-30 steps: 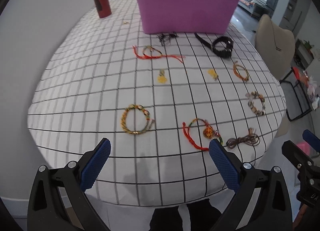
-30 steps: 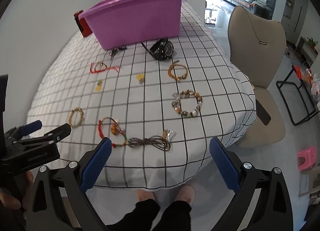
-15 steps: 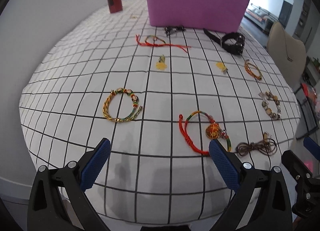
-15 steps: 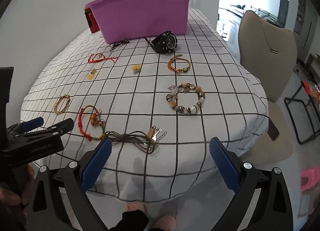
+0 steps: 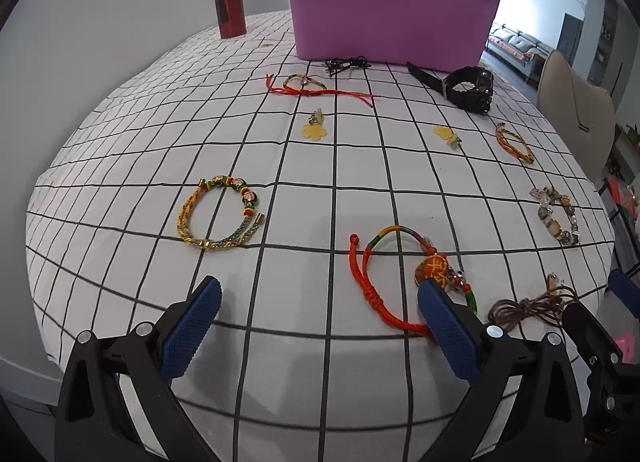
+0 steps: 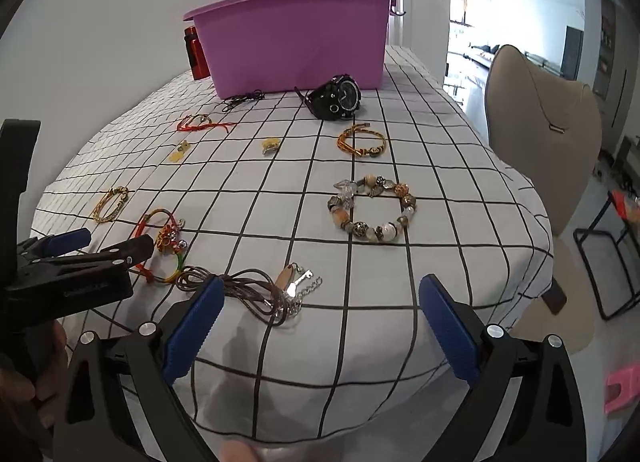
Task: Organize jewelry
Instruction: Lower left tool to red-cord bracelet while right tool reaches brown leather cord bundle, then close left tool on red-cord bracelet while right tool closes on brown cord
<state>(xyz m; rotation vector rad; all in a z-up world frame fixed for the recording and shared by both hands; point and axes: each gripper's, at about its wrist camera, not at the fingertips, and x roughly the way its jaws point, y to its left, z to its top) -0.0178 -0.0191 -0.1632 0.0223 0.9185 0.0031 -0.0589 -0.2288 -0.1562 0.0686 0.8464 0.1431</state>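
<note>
A table covered by a white cloth [image 5: 120, 166] with a black grid stands against a grey wall, and a beige chair [image 6: 548, 166] is at its right side. At the far end of the table stands a purple tub [image 5: 384, 10], with a red bottle [image 5: 229, 6] to its left.

The jewelry lies spread on the cloth in front of the tub. A black watch [image 6: 338, 99] rests close to the tub, with its strap pointing toward the tub wall. A red string bracelet [image 5: 308, 85] lies with its loose ends stretched toward the right. Nearer the front edge there are a yellow braided bracelet [image 5: 218, 218], a red cord bracelet [image 5: 400, 274] with a round knot, a bead bracelet [image 6: 372, 208] and a brown cord necklace [image 6: 248, 288]. The necklace lies in a bundle, with its long axis running left to right and its metal clasp at the right end.

The left gripper [image 5: 318, 328] is wide open above the front edge, and its right fingertip is just beside the red cord bracelet. The right gripper [image 6: 320, 328] is also wide open and empty, with its left fingertip over the necklace.
</note>
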